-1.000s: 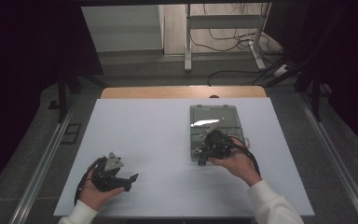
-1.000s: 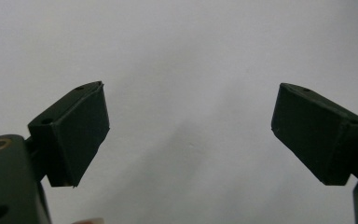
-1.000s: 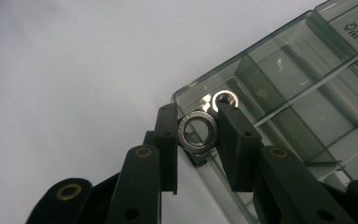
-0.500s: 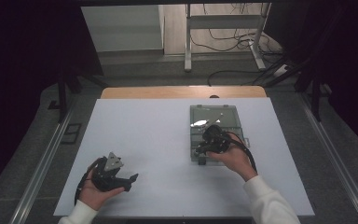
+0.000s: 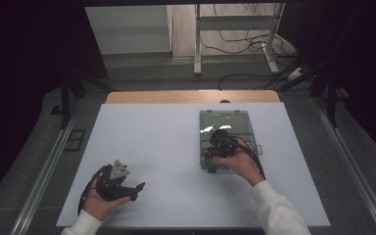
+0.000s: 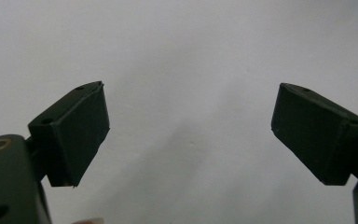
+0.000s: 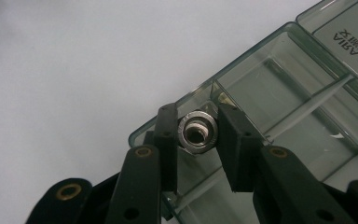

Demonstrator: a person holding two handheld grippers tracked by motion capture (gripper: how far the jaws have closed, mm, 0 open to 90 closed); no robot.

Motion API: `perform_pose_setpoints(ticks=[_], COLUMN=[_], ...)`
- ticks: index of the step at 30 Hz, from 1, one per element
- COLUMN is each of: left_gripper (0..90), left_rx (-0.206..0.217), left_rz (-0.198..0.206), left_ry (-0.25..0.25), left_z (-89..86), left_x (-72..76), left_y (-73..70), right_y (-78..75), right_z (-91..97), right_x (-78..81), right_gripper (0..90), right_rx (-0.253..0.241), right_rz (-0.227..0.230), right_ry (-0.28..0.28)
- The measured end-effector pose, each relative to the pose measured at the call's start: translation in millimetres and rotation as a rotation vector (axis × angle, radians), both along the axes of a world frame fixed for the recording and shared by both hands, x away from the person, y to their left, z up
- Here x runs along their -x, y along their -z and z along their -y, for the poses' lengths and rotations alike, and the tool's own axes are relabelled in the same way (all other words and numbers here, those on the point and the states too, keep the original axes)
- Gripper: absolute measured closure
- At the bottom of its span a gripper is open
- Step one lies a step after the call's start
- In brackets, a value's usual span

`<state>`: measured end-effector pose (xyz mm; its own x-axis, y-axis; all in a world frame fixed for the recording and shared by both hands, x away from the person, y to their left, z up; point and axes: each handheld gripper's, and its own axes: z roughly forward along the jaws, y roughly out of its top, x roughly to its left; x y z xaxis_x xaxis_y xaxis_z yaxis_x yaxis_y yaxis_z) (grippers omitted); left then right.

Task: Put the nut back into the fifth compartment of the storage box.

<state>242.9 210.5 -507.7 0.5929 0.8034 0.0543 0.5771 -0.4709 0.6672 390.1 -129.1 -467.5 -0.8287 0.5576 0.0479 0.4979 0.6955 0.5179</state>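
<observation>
Right gripper [image 7: 196, 135] pinches a small metal nut [image 7: 197, 132] between its pads, held over the near corner compartment of the clear plastic organiser box [image 5: 242, 126] at centre right of the high view. Left gripper [image 6: 191, 135] rests at lower left on the white tabletop [image 5: 161, 147], spread wide and holding nothing.

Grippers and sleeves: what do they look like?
Both are black. The left gripper carries a grey three-cornered plate on top; its pads are flat, dark blocks. Brass-coloured rivets sit in the right gripper links, and black cables trail from each. White sleeves.
</observation>
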Motion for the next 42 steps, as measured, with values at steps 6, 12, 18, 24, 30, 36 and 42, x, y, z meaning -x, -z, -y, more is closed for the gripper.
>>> perform_pose_setpoints(ticks=[6,12,18,24,30,36,42], left_gripper=[11.7,11.7,11.7,11.8,11.8,11.8,11.8], left_rx=[0.0,0.001,0.001,0.001,0.003,0.007,0.016], left_rz=[0.001,0.002,0.003,0.003,0.003,0.005,0.0], left_ry=[0.0,0.0,0.001,0.003,0.003,0.001,-0.005], left_z=[-0.5,-1.0,-1.4,-1.3,-1.8,-1.7,-2.4], left_x=[0.0,0.1,0.2,0.3,0.3,-0.3,-1.5], left_y=[-0.2,-0.4,-0.6,-0.9,-1.2,-1.1,-0.9], right_y=[4.7,8.2,9.4,4.5,1.3,-2.3,-5.6], right_z=[-2.7,-5.3,-5.3,-3.1,-1.5,-0.8,1.1], right_x=[-1.5,-1.7,-1.7,-0.9,-0.7,2.3,5.3], right_gripper=[69.7,69.7,66.5,44.2,28.4,18.1,16.4], right_rx=[0.022,0.039,0.049,0.011,-0.03,-0.063,-0.102], right_rz=[0.0,0.0,-0.007,0.0,-0.003,0.009,0.025], right_ry=[0.0,-0.004,-0.007,0.004,0.022,0.031,0.034])
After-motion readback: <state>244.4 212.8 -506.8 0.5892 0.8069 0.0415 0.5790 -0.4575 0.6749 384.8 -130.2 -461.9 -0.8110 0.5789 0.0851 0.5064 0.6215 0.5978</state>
